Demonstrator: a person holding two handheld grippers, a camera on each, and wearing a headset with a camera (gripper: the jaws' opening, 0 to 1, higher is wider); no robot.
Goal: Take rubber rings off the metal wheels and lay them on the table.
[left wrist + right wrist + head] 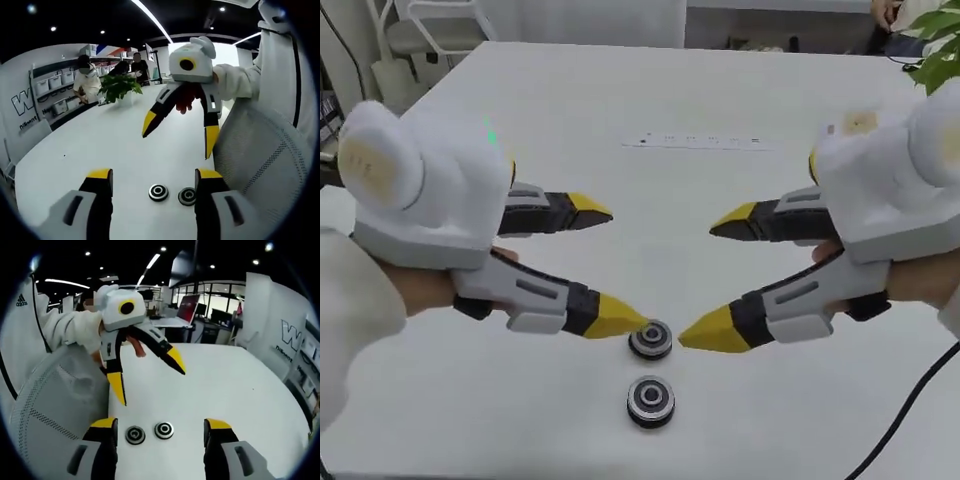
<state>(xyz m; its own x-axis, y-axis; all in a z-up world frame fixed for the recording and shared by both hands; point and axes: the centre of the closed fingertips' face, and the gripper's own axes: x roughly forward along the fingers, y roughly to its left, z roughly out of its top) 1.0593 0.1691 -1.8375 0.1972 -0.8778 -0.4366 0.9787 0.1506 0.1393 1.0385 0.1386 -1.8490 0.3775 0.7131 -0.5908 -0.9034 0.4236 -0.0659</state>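
Plant [117,86] beyond right tongs [177,142], left gripper view

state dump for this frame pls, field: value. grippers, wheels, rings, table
left gripper: open, lower jaw tip beside far wheel
right gripper: open, facing the left one, lower jaw tip beside the same wheel
far wheel: flat on table, between the two lower tips; contact cannot be told
near wheel: flat on table, apart from both grippers
rubber rings: dark bands, apparently still on both wheels
table: white
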